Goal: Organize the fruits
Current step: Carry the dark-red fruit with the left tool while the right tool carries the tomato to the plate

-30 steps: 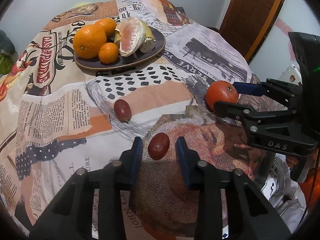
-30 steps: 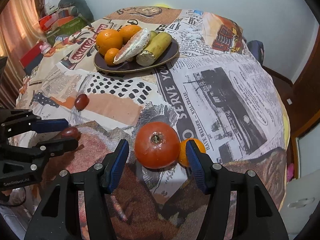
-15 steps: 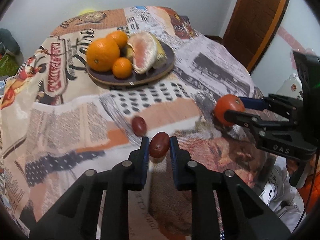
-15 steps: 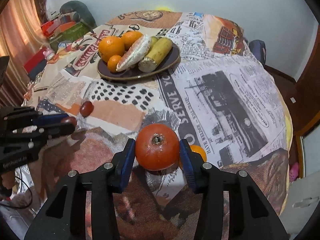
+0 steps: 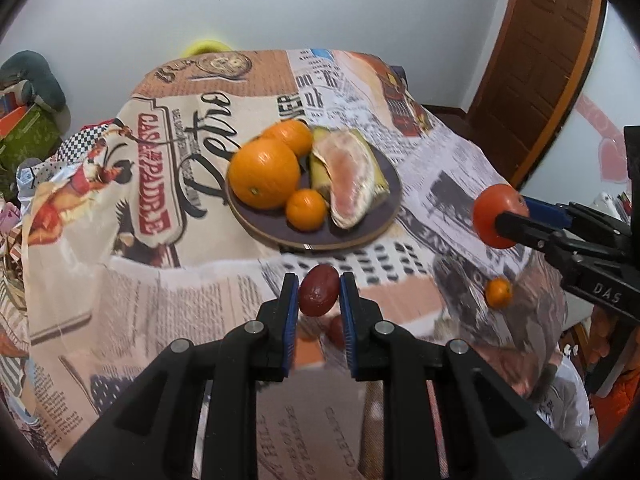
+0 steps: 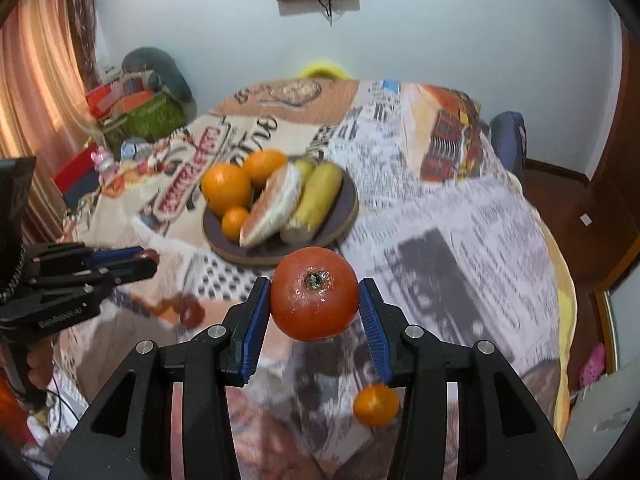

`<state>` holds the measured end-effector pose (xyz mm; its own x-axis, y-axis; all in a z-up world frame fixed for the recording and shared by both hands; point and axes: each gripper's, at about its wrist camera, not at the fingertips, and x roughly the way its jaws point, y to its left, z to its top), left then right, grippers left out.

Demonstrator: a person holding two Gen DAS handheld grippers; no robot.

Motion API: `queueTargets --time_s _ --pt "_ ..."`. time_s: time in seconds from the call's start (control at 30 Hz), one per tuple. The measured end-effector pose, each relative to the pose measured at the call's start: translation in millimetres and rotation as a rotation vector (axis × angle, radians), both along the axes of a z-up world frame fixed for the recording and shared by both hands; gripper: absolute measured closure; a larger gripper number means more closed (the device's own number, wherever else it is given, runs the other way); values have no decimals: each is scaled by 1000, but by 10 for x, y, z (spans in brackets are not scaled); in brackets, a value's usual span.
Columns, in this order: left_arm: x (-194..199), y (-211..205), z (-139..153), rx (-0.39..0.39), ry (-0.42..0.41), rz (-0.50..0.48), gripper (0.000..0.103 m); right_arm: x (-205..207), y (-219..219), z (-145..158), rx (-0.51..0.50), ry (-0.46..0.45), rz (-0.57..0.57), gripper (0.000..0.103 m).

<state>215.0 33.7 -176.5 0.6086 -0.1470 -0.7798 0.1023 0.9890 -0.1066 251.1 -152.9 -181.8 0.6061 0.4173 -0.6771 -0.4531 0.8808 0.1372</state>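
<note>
Newspaper-print cloth covers the round surface (image 5: 120, 288), set against a pale wall beside a brown wooden door (image 5: 536, 56). From the left wrist view, the left gripper (image 5: 319, 300) has its fingers clenched on a dark red oval plum (image 5: 319, 290), lifted above the cloth near the dark round plate (image 5: 384, 216) of oranges and pomelo. From the right wrist view, the right gripper (image 6: 315, 300) grasps a red round tomato (image 6: 315, 293) in the air; a small orange tangerine (image 6: 375, 405) lies on the cloth below. Striped curtains (image 6: 36, 92) hang at left.
</note>
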Motion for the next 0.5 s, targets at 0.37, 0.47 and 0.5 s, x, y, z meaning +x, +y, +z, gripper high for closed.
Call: queueTargets --time_s 0.37,0.47,0.5 --pt "463 205 -74 -9 2 53 83 346 371 97 24 -38 85 62" --pt "598 226 -165 -16 16 53 83 451 511 88 24 -41 113 62" --pt "631 226 -189 -17 20 51 83 474 535 86 23 -42 119 62"
